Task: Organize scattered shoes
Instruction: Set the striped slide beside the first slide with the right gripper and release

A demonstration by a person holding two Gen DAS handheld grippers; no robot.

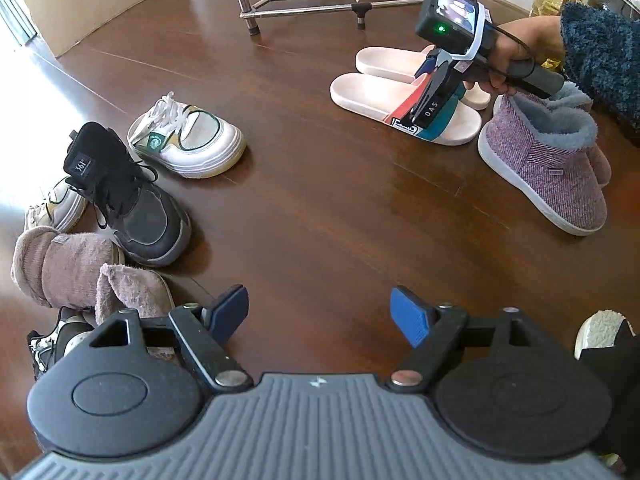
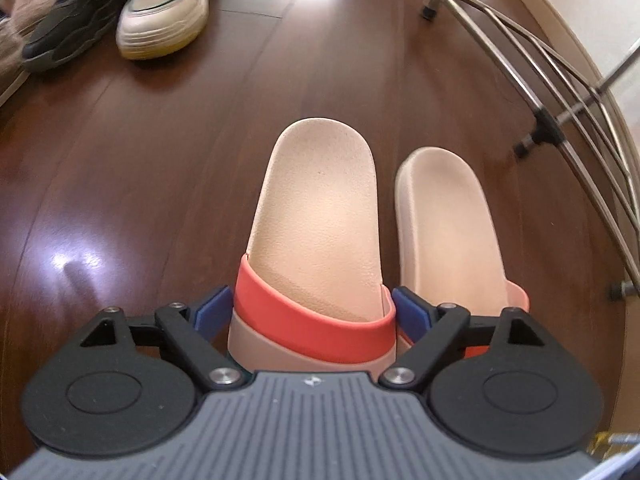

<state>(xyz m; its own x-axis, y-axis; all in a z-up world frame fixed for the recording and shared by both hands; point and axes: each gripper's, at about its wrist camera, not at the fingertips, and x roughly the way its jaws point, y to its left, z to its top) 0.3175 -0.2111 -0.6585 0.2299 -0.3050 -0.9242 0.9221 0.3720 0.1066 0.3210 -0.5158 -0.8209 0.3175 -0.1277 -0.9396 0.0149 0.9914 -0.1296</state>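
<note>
Slippers [image 2: 320, 216] are paired by the right gripper [image 2: 314, 312], jaws straddling one strap; grip uncertain. Sneakers [image 1: 188, 140] remain scattered; left gripper [image 1: 320, 316] hangs wide, empty.

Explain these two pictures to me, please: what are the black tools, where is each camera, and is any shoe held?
A person holds a two-finger gripper in each hand; a camera on each looks forward along it. The left camera shows the left gripper open and empty over a wooden floor, with a white sneaker, a black sneaker, a purple boot and the hand carrying the other tool. The right camera shows the right gripper straddling the strap of a pink slide, beside its twin. Whether the pads squeeze it, I cannot tell.
</note>
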